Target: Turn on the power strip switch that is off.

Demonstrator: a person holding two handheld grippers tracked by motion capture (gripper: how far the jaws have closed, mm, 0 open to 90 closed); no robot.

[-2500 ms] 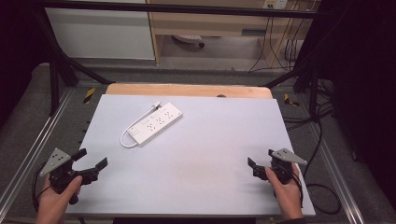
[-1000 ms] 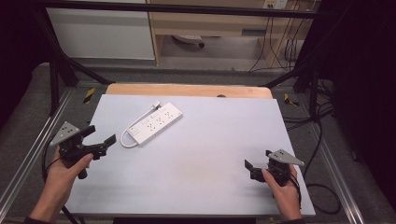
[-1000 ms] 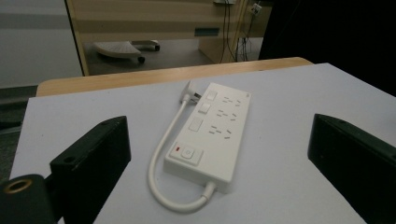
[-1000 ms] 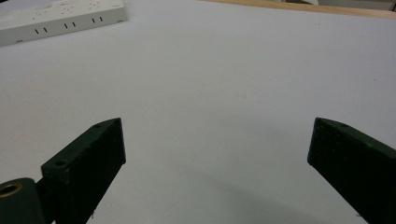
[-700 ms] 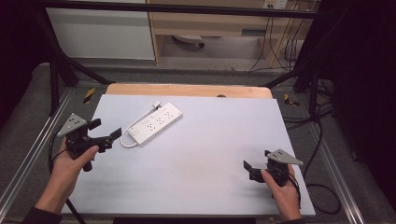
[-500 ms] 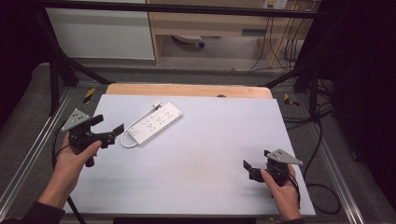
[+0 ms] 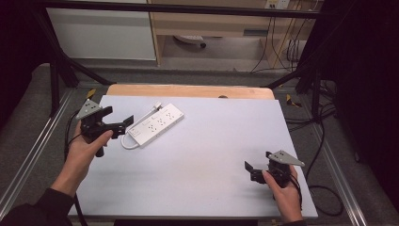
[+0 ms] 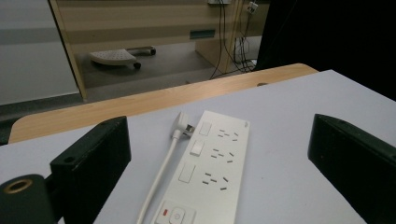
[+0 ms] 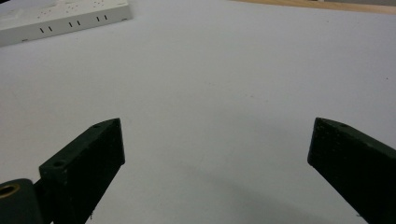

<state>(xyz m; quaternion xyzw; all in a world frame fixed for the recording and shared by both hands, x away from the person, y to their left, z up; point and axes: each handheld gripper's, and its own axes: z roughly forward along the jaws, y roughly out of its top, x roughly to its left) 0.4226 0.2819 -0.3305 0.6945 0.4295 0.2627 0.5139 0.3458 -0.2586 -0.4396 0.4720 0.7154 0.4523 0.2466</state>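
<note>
I have my left gripper (image 7: 123,123) hovering at the left side of the bench (image 7: 226,141), its jaws spread wide and empty, pointed at the switch end of the white power strip (image 7: 156,125), which lies flat on the pale surface just beyond the jaw tips, angled so its far end runs toward the back of the bench. In the left gripper view the power strip (image 8: 210,163) sits squarely between my two jaws, with its white cord (image 8: 161,175) running alongside its left edge to the plug (image 8: 183,125) resting beside the far end. My right gripper (image 7: 251,170) is low at the near right of the bench, well apart from the strip, jaws also wide open and holding nothing. I judge the strip to be a rigid, fairly light plastic bar with a smooth, somewhat slippery shell, so I would close across its narrow width on the two long side walls, near the middle for balance, rather than pinch it at one end. The cord looks soft and would trail and drag; I would keep my jaws off it and the switch.
</note>
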